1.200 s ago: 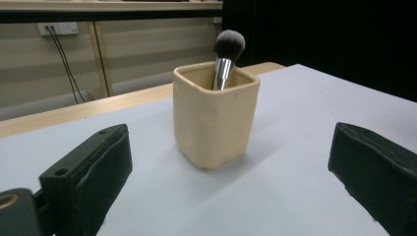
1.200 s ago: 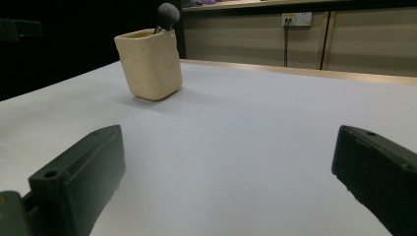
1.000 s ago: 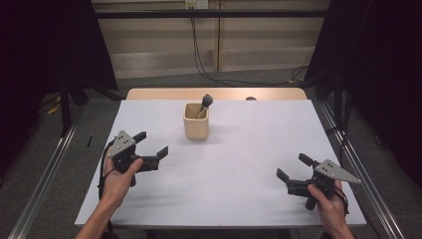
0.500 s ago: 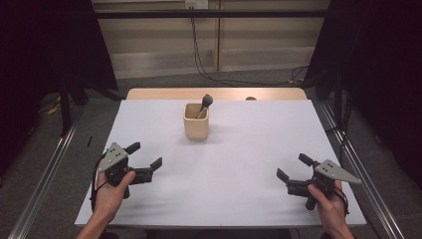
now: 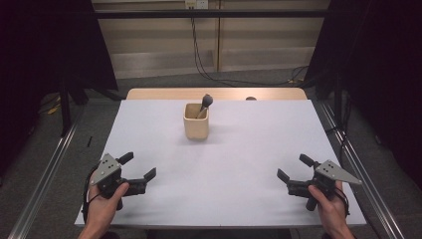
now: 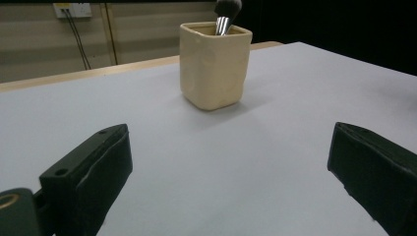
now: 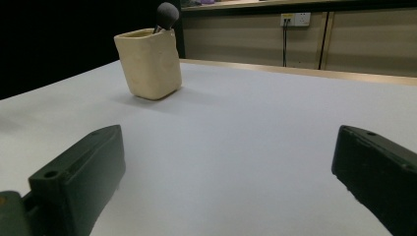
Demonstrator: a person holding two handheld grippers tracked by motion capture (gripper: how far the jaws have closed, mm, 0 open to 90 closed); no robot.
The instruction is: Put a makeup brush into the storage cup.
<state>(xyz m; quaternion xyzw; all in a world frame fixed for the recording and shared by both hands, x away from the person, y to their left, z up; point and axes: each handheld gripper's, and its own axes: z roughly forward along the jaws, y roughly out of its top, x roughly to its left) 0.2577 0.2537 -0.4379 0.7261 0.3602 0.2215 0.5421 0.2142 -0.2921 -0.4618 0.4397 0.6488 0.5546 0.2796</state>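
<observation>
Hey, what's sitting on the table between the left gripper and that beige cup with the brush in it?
Nothing: in the left gripper view, only bare white table lies between the open left gripper and the cup. The high view shows the same.

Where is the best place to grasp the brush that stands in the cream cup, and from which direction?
Probably the brush by its metal neck just under the dark head, coming from above: only that part rises over the rim of the cream cup, and it leans toward the far right corner.

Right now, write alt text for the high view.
A cream cup with a brush in it stands toward the far side of a white table. At the near edge, the left gripper and right gripper rest in hands, jaws open.
</observation>
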